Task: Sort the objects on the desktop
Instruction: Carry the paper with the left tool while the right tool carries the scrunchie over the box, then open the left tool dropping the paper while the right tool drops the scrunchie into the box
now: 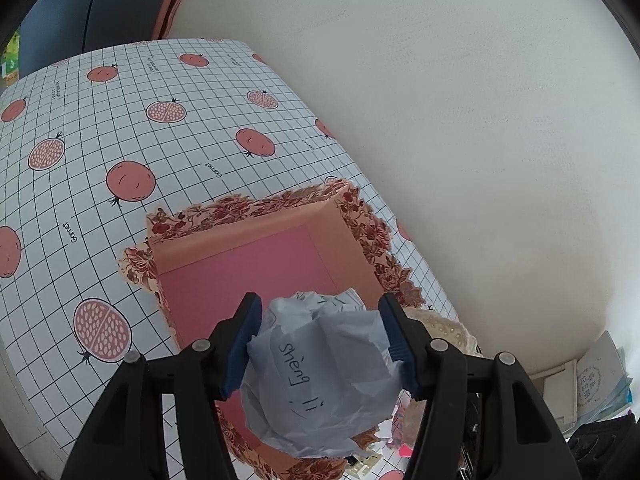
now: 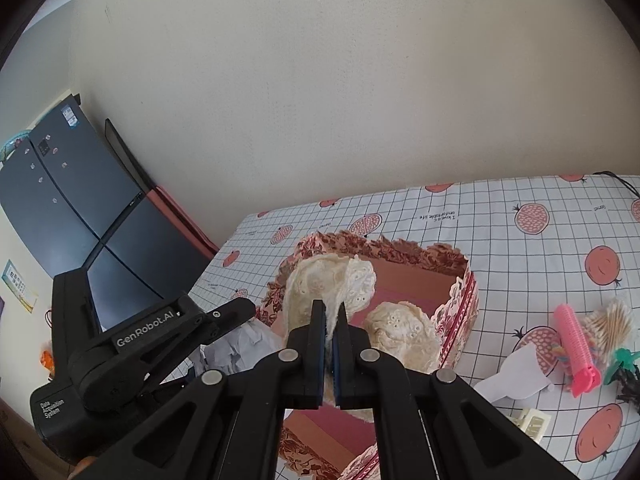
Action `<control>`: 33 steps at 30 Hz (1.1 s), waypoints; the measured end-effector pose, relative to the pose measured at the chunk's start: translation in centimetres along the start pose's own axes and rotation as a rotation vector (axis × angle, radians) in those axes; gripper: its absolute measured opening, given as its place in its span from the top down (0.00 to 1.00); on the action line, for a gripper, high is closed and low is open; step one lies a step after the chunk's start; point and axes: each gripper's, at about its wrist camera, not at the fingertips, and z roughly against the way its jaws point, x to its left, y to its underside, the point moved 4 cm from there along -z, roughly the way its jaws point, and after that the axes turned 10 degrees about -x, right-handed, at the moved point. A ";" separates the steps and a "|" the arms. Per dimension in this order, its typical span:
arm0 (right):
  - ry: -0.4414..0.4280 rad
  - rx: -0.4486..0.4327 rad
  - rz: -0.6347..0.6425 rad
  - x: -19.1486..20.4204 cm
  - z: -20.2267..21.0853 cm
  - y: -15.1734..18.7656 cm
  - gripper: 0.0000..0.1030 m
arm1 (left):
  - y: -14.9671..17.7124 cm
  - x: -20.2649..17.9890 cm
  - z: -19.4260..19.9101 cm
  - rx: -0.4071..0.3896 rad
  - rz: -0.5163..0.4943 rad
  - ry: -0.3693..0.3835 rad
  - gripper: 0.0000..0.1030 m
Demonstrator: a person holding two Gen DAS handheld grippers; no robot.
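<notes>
1. Nearest the left wrist camera, the left gripper (image 1: pixel 320 344) is clenching its jaws on a crumpled paper ball (image 1: pixel 320 372) with handwriting on it, holding it above the pink floor of the floral box (image 1: pixel 256 216).
2. Nearest the right wrist camera, the right gripper (image 2: pixel 330 320) is pinching its jaws fully together on a fold of cream lace cloth (image 2: pixel 320 280), which is hanging over the near edge of the same box; more of the cloth is lying inside.
3. The box is sitting on the surface (image 1: pixel 120 140), a checked covering printed with pomegranates, close to the wall.
4. As for progress, the sorting is looking partly done: two things are being brought to the box, though neither is let go yet.
5. Still waiting well to the right on the surface are a pink hair roller (image 2: pixel 576 352), a bundle of cotton swabs (image 2: pixel 608 326), a white paper cut-out (image 2: pixel 516 380), a green clip (image 2: pixel 622 360) and a small pale clip (image 2: pixel 530 424).
6. Judging by that pile, the larger share of the work is remaining, beginning with releasing the paper and the cloth.
</notes>
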 end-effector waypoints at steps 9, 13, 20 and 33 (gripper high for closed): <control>0.018 0.081 0.009 -0.1 -2.4 2.2 0.96 | 0.8 1.5 -1.9 0.039 0.017 -0.073 0.40; 0.027 0.112 0.015 -0.2 -3.2 2.9 0.96 | 1.3 1.8 -2.7 0.062 0.019 -0.093 0.40; 0.060 0.167 0.023 -0.6 -4.8 4.5 0.93 | 2.1 2.2 -3.6 0.087 0.003 -0.140 0.36; 0.079 0.214 0.001 -1.2 -5.6 5.4 0.93 | 2.5 1.9 -3.9 0.100 -0.011 -0.151 0.31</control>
